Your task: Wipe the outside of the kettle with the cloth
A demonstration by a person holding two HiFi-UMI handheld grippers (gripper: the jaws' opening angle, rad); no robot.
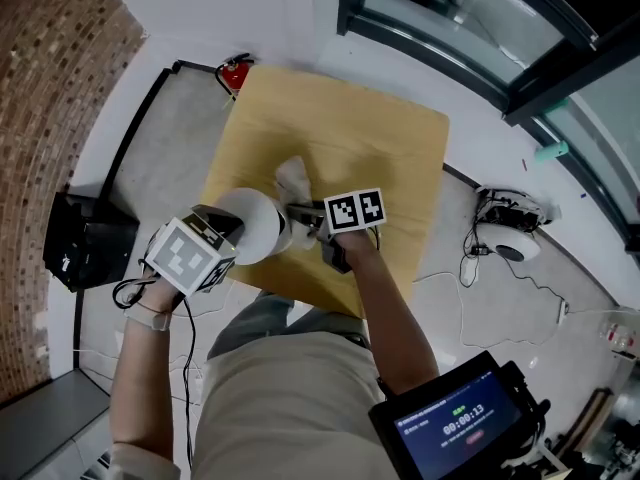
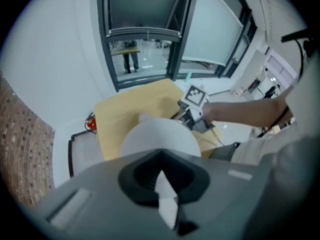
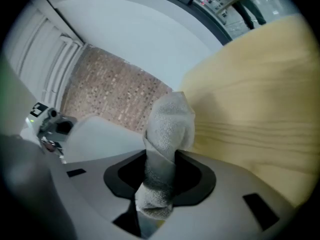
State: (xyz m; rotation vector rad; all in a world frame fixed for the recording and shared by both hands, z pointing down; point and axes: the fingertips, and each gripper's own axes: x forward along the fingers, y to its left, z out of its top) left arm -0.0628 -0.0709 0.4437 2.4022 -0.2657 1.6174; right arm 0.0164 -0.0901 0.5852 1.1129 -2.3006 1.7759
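Had the left gripper (image 1: 228, 230) clamped shut on a thin white part of the round white kettle (image 1: 258, 223), over the light wooden table's (image 1: 380, 148) near edge. Just right, pinched the bunched grey-white terry cloth (image 1: 293, 176) in the right gripper (image 1: 302, 211), close beside the kettle's flank.

Your head view looks steeply down from well above the wooden table (image 1: 400, 148). Your left gripper view sits close behind the kettle (image 2: 157, 136), facing the windows (image 2: 145, 14). Your right gripper view looks low across the table toward the brick wall (image 3: 115, 96). All three share table and kettle.
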